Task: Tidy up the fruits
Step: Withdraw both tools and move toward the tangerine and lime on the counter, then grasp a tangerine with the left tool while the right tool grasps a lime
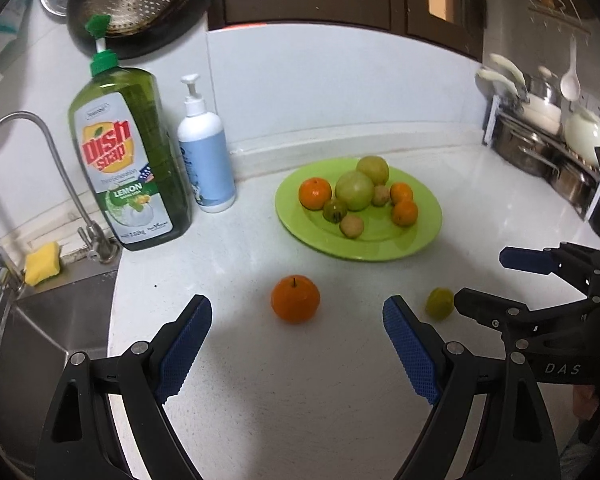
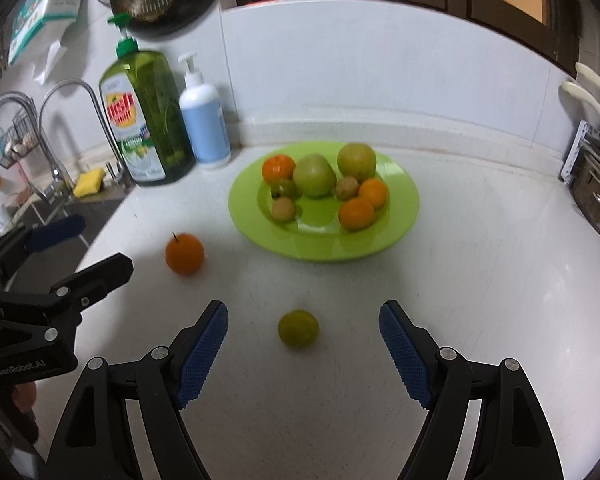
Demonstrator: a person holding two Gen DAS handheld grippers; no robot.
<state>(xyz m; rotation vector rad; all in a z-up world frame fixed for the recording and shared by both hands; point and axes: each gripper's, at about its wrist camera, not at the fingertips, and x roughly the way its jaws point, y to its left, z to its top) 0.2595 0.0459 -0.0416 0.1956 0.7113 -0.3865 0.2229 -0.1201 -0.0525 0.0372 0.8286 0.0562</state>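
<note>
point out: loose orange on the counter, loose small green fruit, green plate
Round loose orange [image 1: 295, 299], left wrist view, middle of its skin.
Small loose yellow-green fruit [image 2: 298, 328], right wrist view, its centre.
Glossy lime-green plate [image 2: 396, 220], right wrist view, bare right rim.

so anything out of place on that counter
Two fruits lie loose on the white counter, off the green plate that holds the rest: an orange and a small yellow-green fruit. Nothing looks spilled or damaged.

Dish soap bottle, lotion pump, perhaps sponge
</note>
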